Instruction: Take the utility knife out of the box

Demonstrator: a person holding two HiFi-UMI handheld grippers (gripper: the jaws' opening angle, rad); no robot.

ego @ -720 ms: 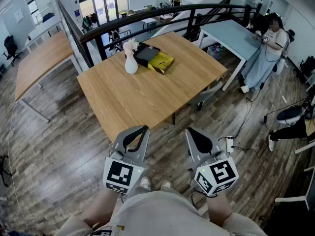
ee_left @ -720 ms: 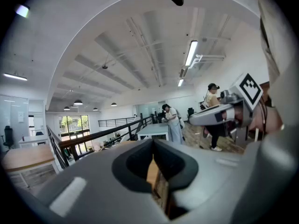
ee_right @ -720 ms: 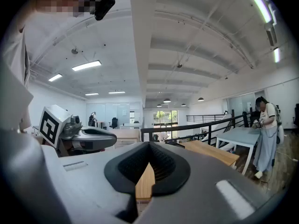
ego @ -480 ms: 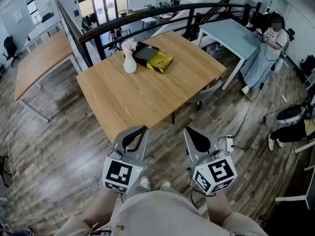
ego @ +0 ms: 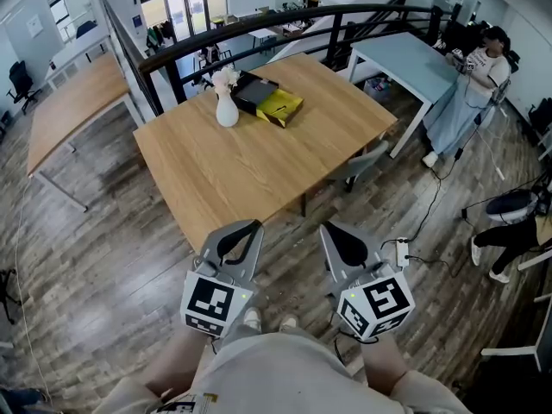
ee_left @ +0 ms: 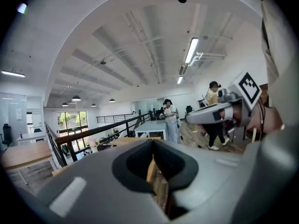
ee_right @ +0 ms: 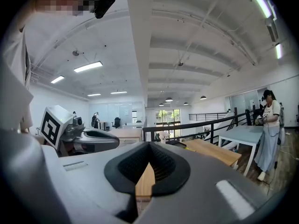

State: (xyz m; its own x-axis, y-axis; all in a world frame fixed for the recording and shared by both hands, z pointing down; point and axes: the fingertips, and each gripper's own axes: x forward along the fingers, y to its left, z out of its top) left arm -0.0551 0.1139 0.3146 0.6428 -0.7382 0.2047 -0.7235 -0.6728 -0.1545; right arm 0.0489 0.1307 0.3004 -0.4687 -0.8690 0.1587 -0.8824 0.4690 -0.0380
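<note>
light wood tops the table [ego: 259, 158], which stands on a floor [ego: 95, 274] of grey-brown planks; a dark railing [ego: 285, 20] curves just behind its far edge; a second wooden table [ego: 73, 102] stands to the left, and a pale blue-grey one [ego: 401, 59] to the right with a person [ego: 474, 80] standing at its end; glass doors [ego: 185, 11] show far back, and a white power strip [ego: 402, 253] lies on the planks near the right tool; at the table's far end a white vase [ego: 227, 110] with pale flowers stands just beside a flat black box [ego: 256, 93], and a yellow pack [ego: 281, 108] lies touching that box; the utility knife itself cannot be made out, and the print on the pack is too small to read; the only clear markings are the black-and-white squares on the cubes; the left tool [ego: 247, 231] and the right tool [ego: 333, 231] hang side by side over the floor at the table's near corner, well apart from the box, each clenched with nothing in it.
</note>
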